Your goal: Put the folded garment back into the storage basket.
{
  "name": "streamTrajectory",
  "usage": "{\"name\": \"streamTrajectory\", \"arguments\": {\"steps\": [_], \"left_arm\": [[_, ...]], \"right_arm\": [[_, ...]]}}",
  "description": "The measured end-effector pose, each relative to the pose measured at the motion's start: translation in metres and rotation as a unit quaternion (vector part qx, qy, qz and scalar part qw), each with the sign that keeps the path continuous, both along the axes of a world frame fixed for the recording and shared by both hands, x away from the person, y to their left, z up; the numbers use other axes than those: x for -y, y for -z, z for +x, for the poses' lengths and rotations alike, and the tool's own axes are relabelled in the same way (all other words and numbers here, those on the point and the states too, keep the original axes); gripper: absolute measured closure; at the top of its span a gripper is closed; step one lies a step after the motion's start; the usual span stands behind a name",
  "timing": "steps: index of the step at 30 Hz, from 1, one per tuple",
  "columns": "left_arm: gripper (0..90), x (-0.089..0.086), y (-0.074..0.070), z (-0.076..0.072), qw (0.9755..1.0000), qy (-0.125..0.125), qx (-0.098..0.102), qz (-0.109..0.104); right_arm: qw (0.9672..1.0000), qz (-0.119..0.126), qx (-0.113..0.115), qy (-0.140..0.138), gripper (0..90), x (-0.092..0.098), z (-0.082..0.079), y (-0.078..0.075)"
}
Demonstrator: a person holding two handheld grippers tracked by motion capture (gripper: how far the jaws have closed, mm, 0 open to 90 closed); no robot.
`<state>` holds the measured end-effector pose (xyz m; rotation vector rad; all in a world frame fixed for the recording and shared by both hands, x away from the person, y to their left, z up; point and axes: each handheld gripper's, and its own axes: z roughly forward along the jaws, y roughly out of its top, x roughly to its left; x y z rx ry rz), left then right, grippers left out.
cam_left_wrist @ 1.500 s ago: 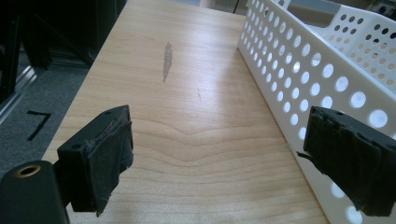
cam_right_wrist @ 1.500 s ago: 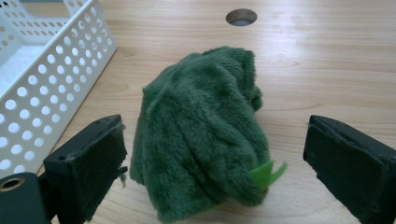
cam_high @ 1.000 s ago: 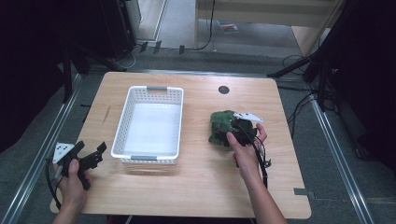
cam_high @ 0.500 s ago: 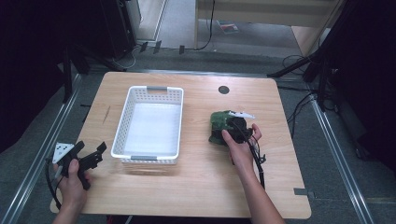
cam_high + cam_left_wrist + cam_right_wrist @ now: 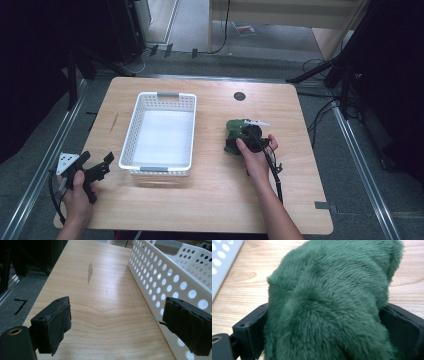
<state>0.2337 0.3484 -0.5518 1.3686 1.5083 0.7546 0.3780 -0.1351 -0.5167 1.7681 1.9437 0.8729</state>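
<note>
A dark green plush toy (image 5: 233,130) lies on the wooden table (image 5: 210,200), right of a white perforated basket (image 5: 129,135). My right gripper (image 5: 241,138) is down over it. In the right gripper view the plush toy (image 5: 332,295) bulges up between the two black jaws of the right gripper (image 5: 325,325); the fur brushes both pads. The jaws have just been opening and stand wide around it. My left gripper (image 5: 96,161) rests open near the table's front left corner. In the left gripper view nothing is between the left gripper's (image 5: 122,322) pads, and the basket (image 5: 160,272) wall runs along its right.
The basket is empty and sits left of centre. A round dark cable hole (image 5: 239,96) lies at the back of the table. Metal rails (image 5: 360,150) and cables run along the floor on both sides.
My right hand has come down and a little forward onto the green plush toy, which now sits between its jaws. The left hand and basket have not moved.
</note>
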Motion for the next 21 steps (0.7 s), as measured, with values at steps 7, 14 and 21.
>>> {"name": "streamTrajectory", "arguments": {"steps": [7,14,21], "left_arm": [[9.3,0.000,0.000,0.000,1.0000,0.000,0.000,0.000],[9.3,0.000,0.000,0.000,1.0000,0.000,0.000,0.000],[9.2,0.000,0.000,0.000,1.0000,-0.001,0.000,0.000]], "right_arm": [[0.9999,-0.010,-0.005,0.001,2.1,-0.001,0.003,0.006],[0.9999,-0.002,-0.015,0.006,0.6,0.001,0.007,0.013],[0.9997,-0.016,-0.018,0.002,2.2,-0.003,0.006,0.017]]}}
